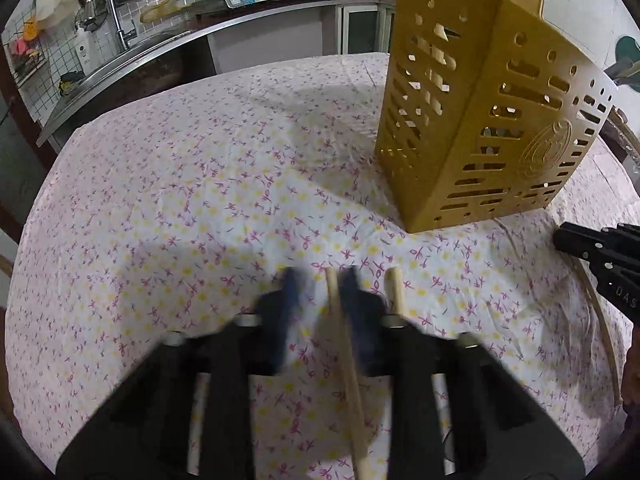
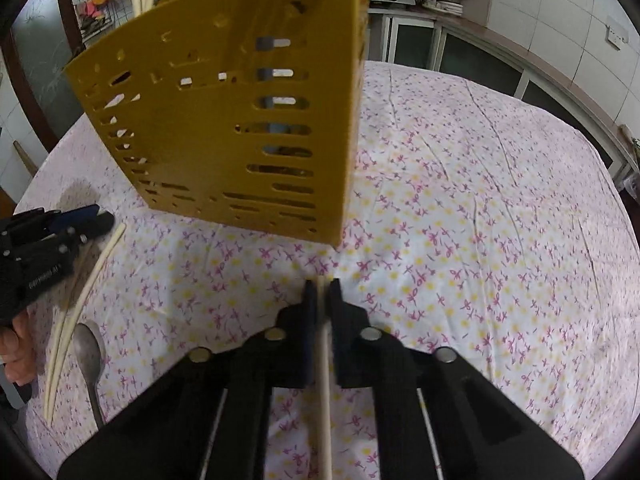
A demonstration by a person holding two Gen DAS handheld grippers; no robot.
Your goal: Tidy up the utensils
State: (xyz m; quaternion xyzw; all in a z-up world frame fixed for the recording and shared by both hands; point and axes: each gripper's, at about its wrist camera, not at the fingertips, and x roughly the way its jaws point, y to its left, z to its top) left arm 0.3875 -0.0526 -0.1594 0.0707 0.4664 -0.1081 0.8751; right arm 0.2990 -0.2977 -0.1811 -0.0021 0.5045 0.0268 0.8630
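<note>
A yellow slotted utensil holder (image 1: 476,120) stands on the flowered tablecloth, with pale chopsticks sticking out of its top; it also shows in the right wrist view (image 2: 240,120). My left gripper (image 1: 320,280) is open around one wooden chopstick (image 1: 344,360); a second chopstick (image 1: 397,292) lies just outside its right finger. My right gripper (image 2: 322,286) is shut on a pale chopstick (image 2: 325,380), just in front of the holder's corner. Two more chopsticks (image 2: 80,308) and a metal spoon (image 2: 90,360) lie on the cloth at the left.
The round table's tablecloth (image 1: 200,200) spreads to the left and behind. A kitchen counter with sink and stove (image 1: 168,20) runs along the back. Cabinets (image 2: 460,52) stand behind the table on the right.
</note>
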